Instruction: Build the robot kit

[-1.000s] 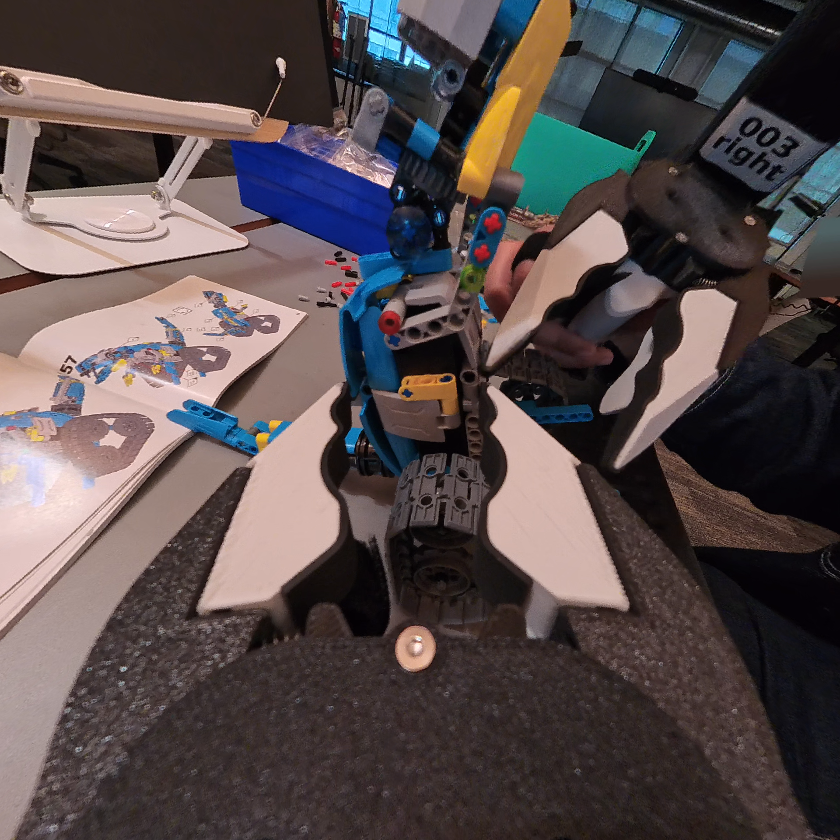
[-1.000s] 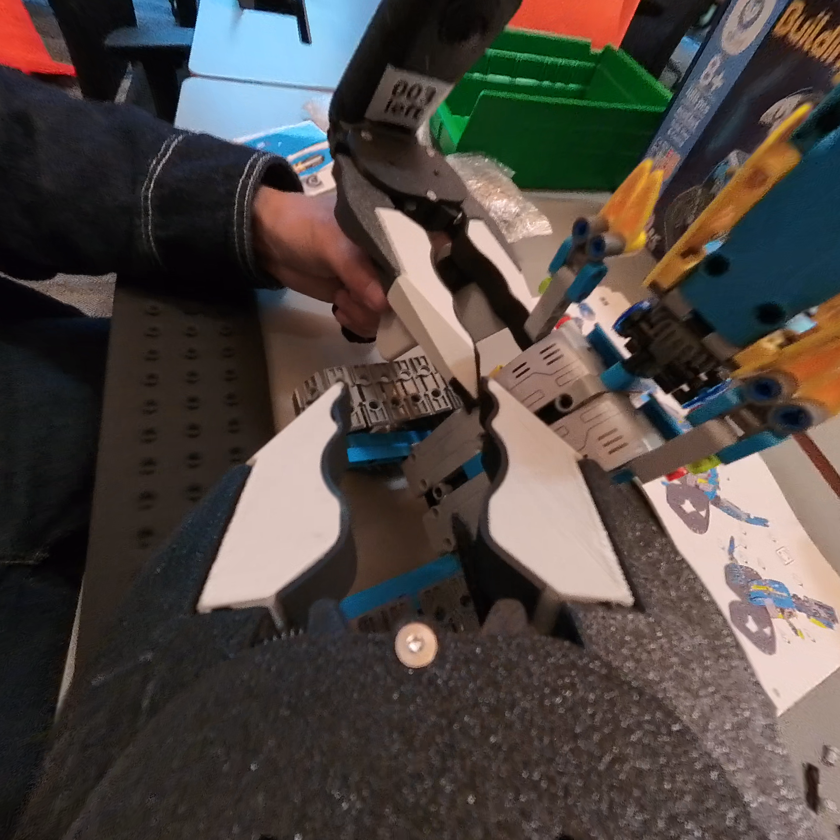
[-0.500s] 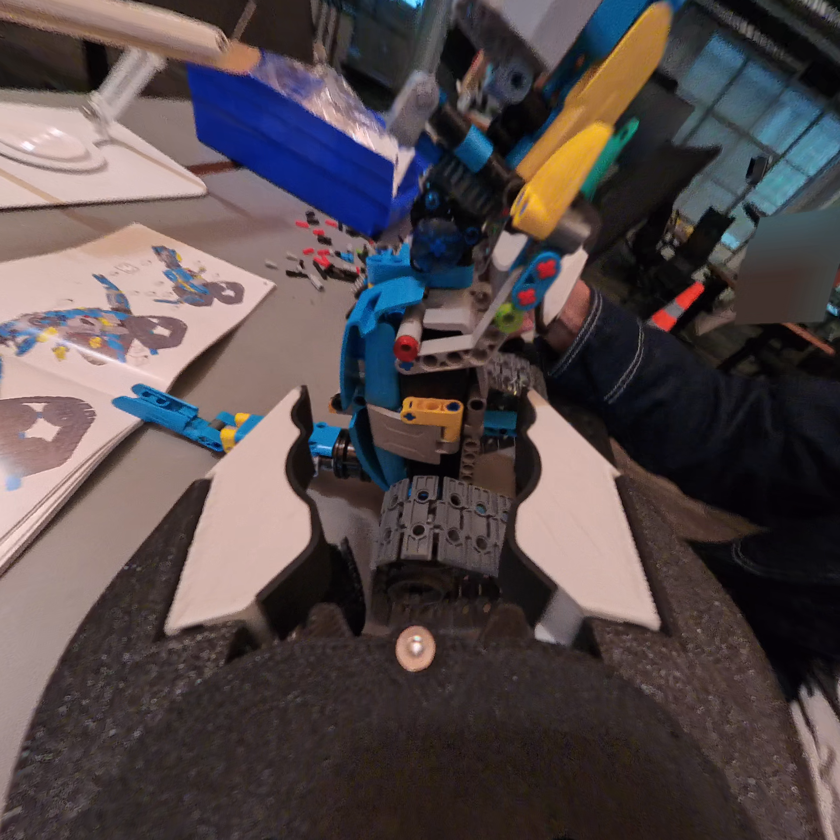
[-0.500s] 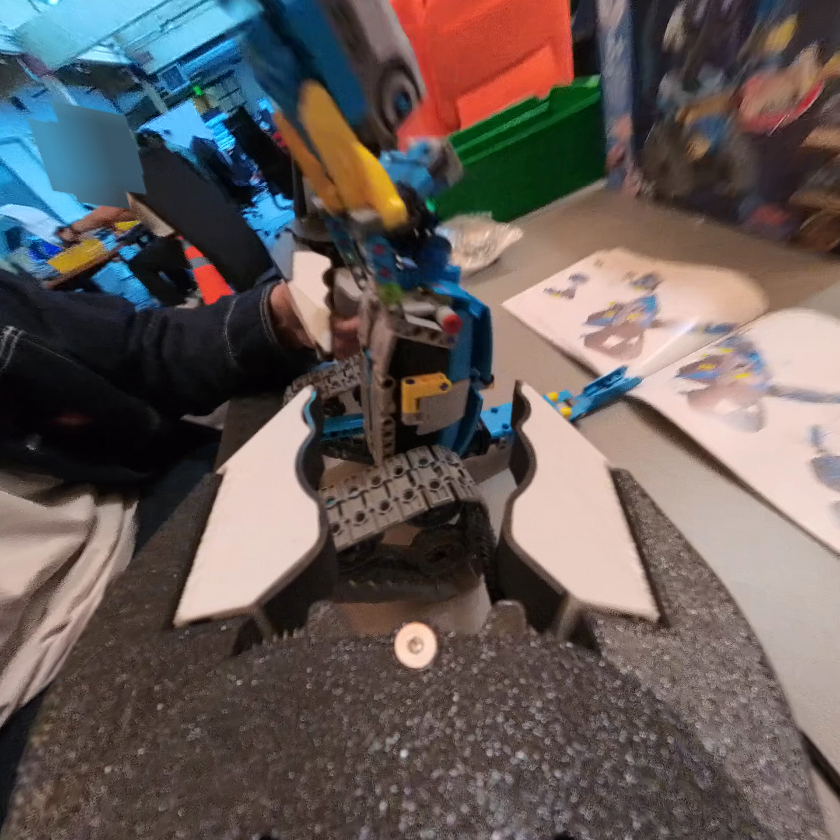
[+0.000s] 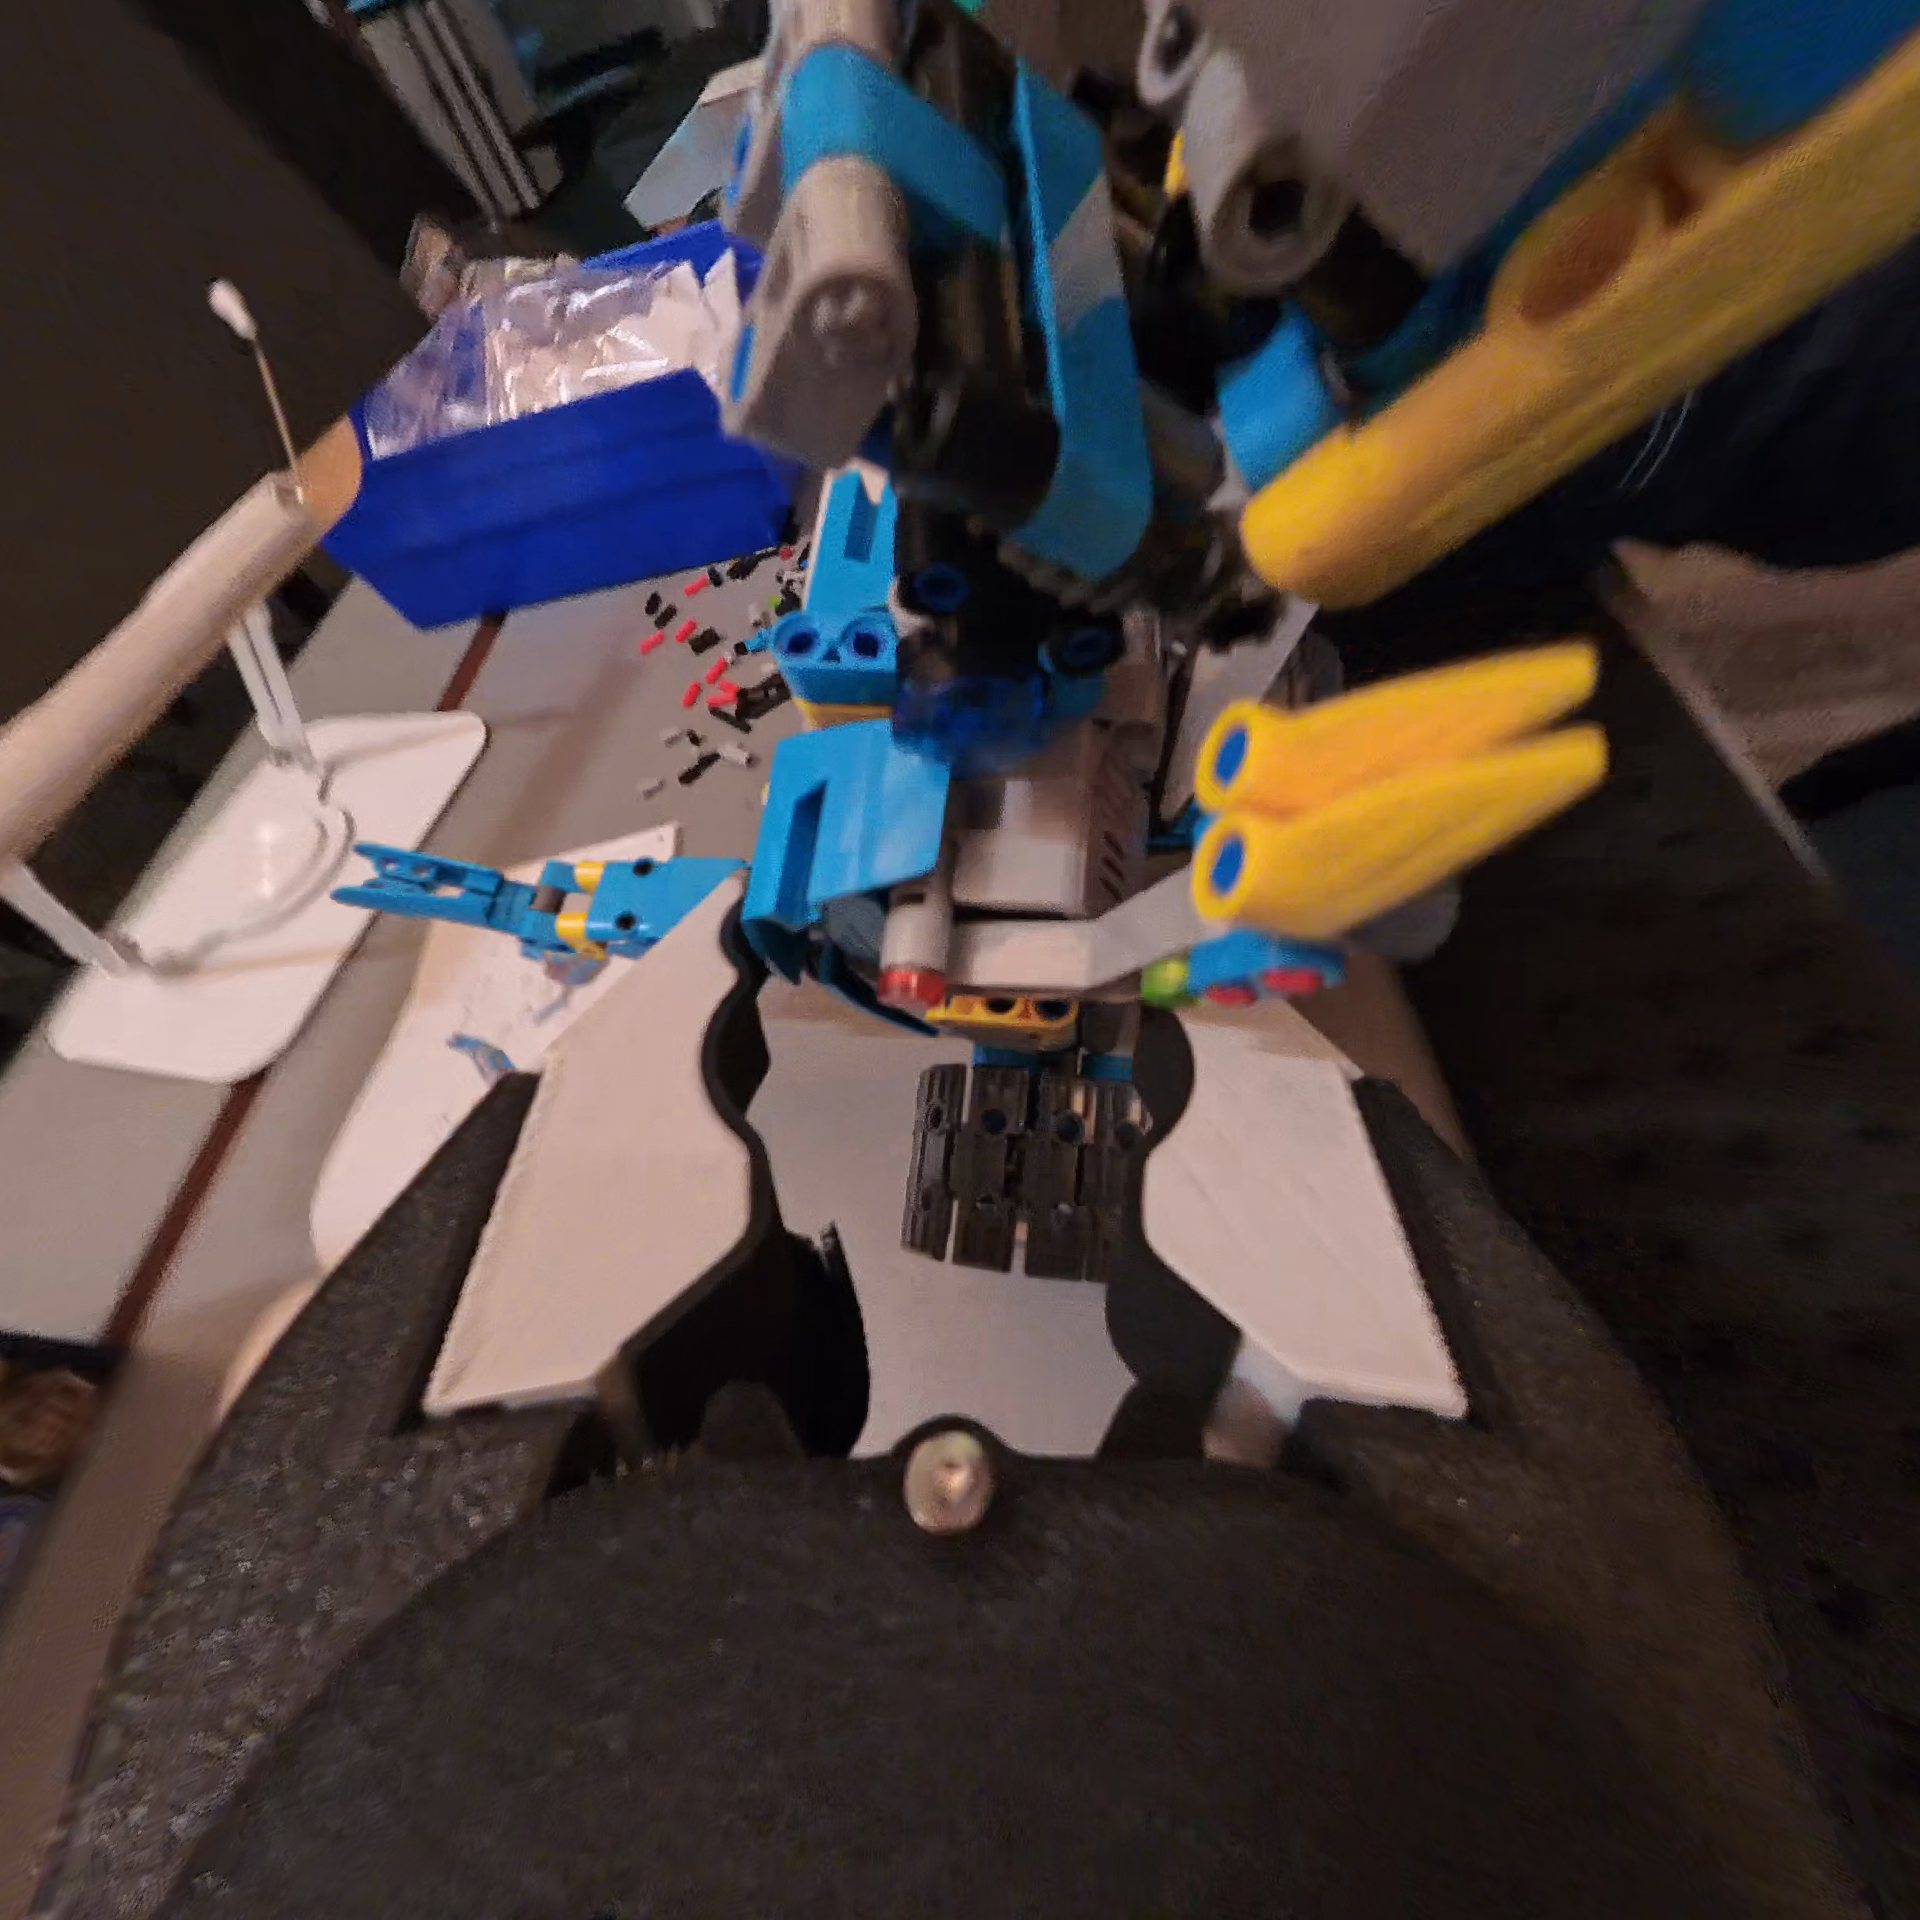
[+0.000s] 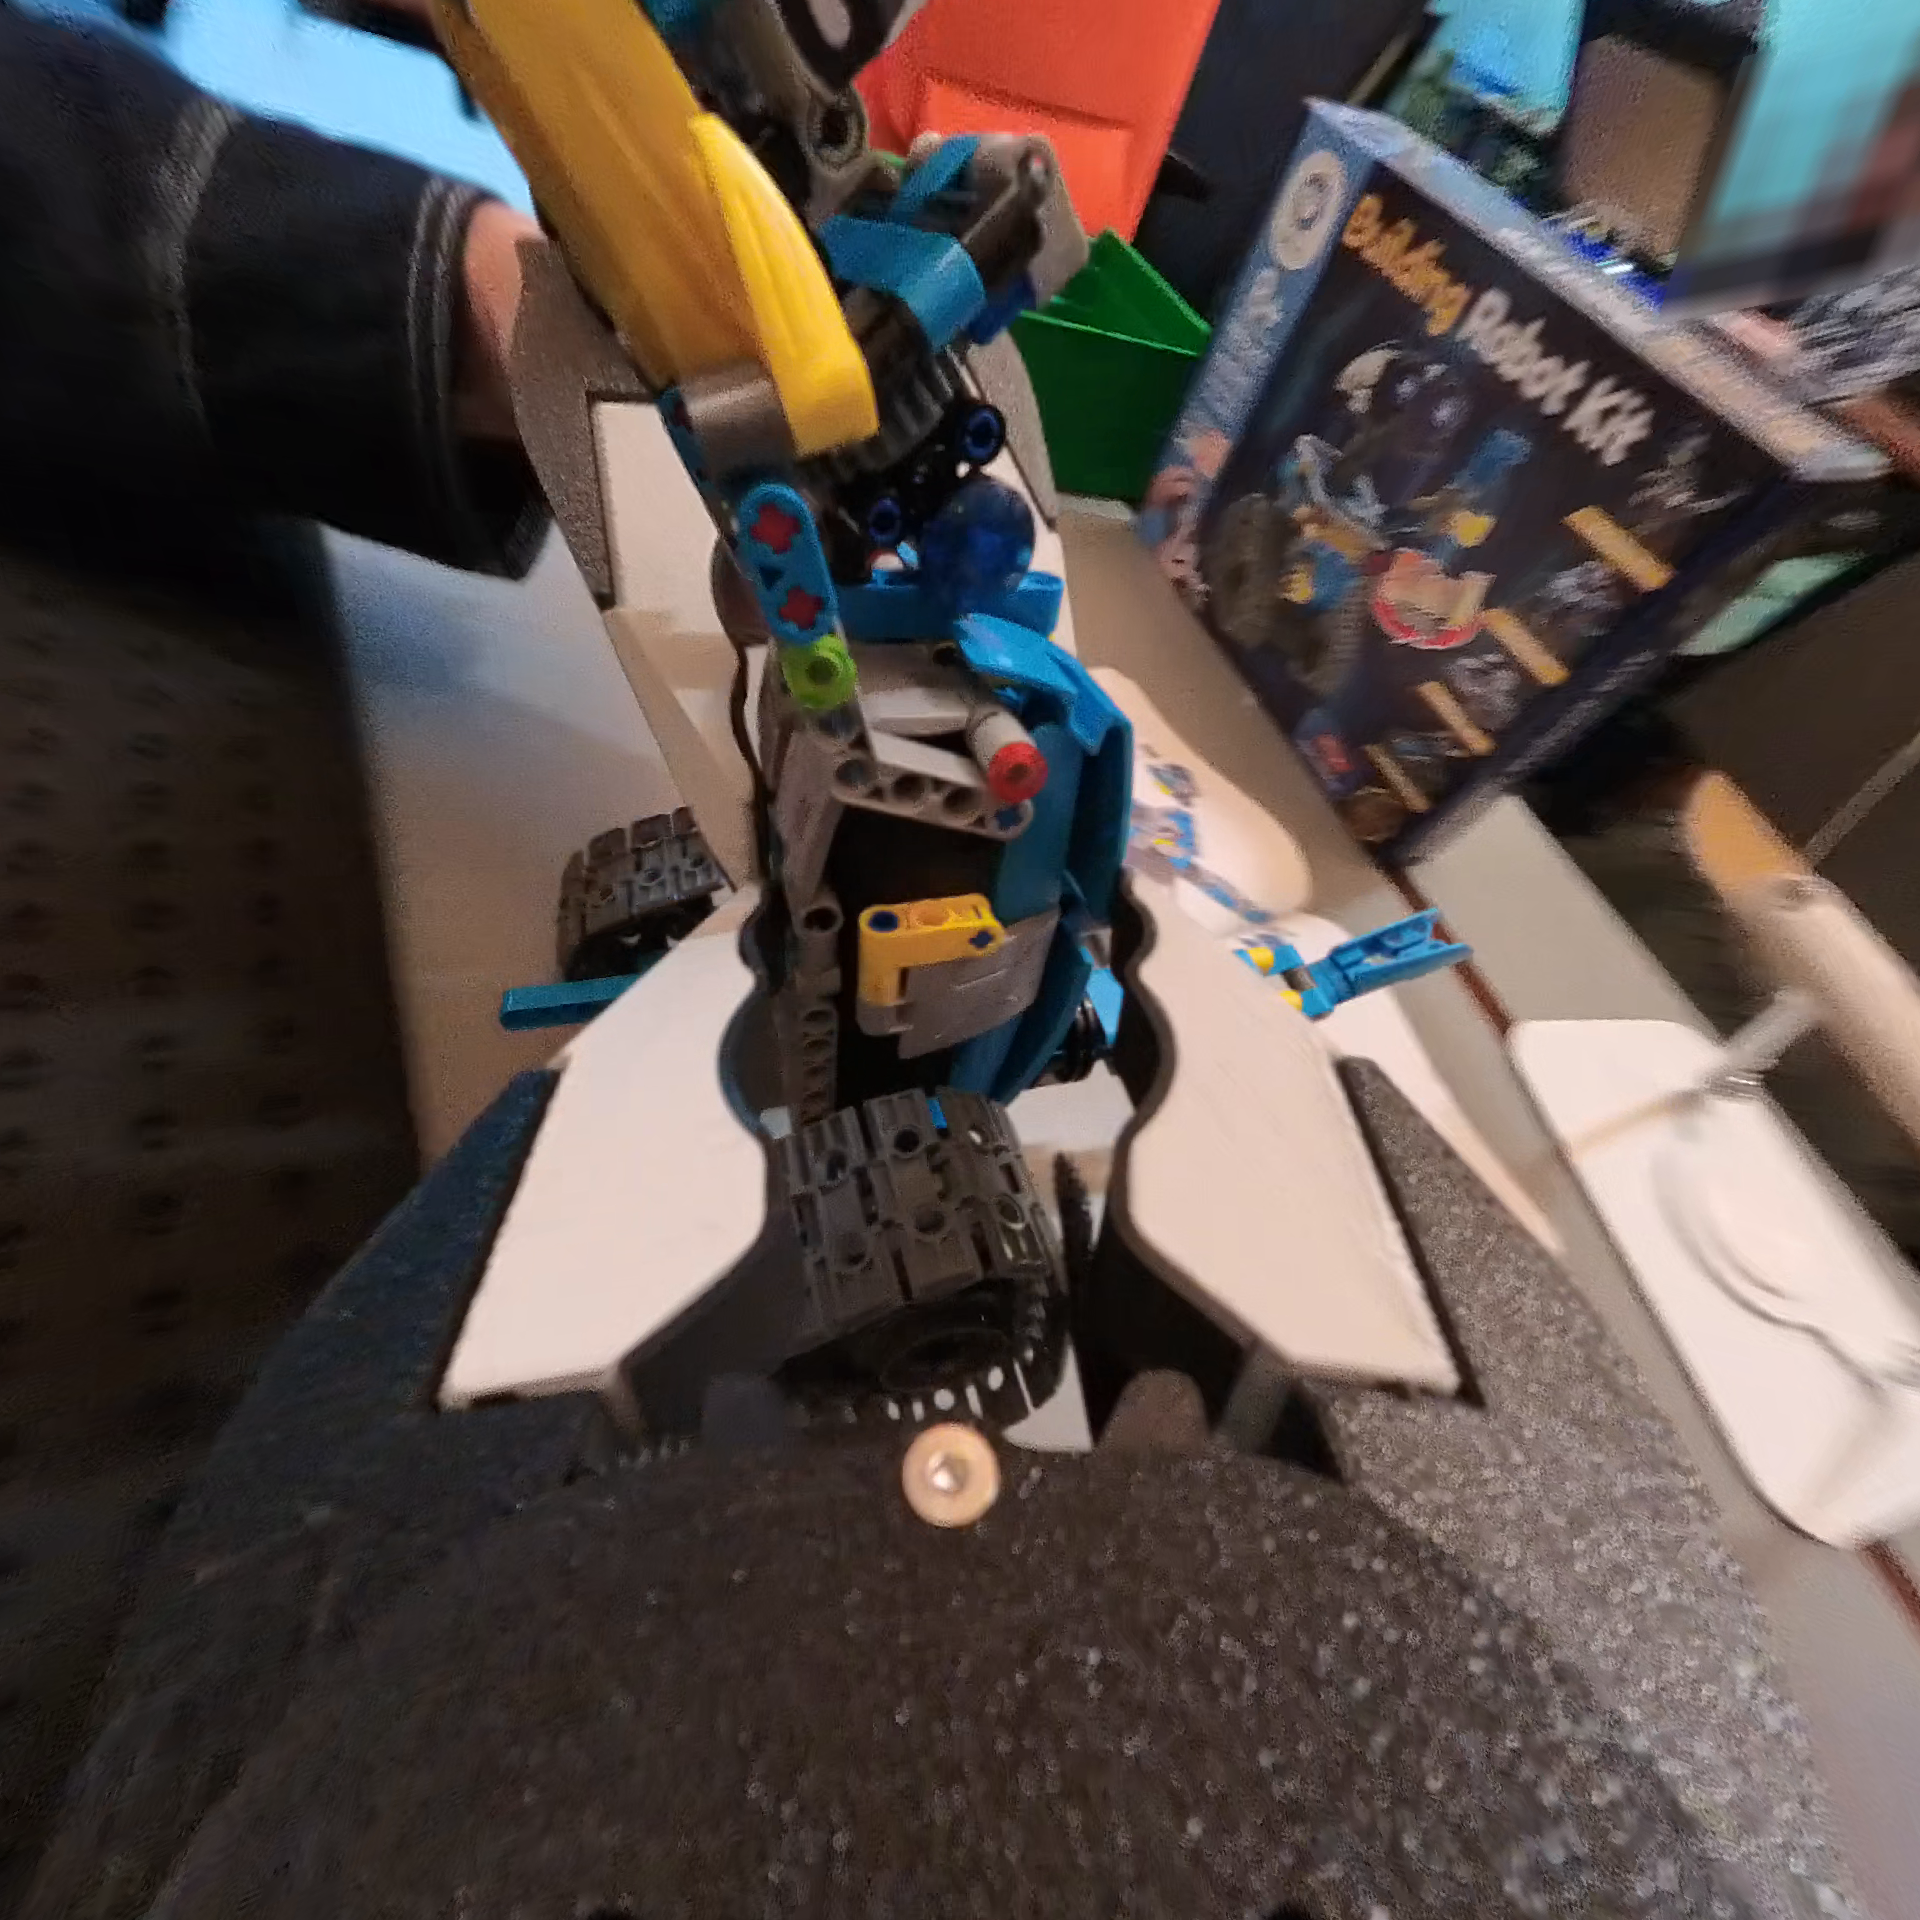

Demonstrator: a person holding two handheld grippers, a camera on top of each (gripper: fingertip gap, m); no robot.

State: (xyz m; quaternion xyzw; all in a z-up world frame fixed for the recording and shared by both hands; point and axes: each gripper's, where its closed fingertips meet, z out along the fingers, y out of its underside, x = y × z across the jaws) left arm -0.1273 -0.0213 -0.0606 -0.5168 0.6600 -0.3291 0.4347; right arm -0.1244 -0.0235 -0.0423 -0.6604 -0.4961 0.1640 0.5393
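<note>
A blue, grey and yellow toy robot model with black treads leans over my left gripper. The left jaws stand wide open. One tread lies against the right finger, with a gap on the other side. In the right wrist view, my right gripper is closed on the lower body of the model, with a tread between the fingers. The left gripper's fingers show behind the model. A loose blue arm piece lies on the table and also shows in the right wrist view.
An open instruction booklet lies on the grey table. Beyond it are small loose parts, a blue bin and a white stand. A kit box and a green bin stand at the back. A dark sleeve is on the left. The grippers are tip to tip, or close to it.
My left jaws have opened off the tread and drawn back. My right gripper swung round to the model's front and closed on its lower body. The model now leans toward the left camera.
</note>
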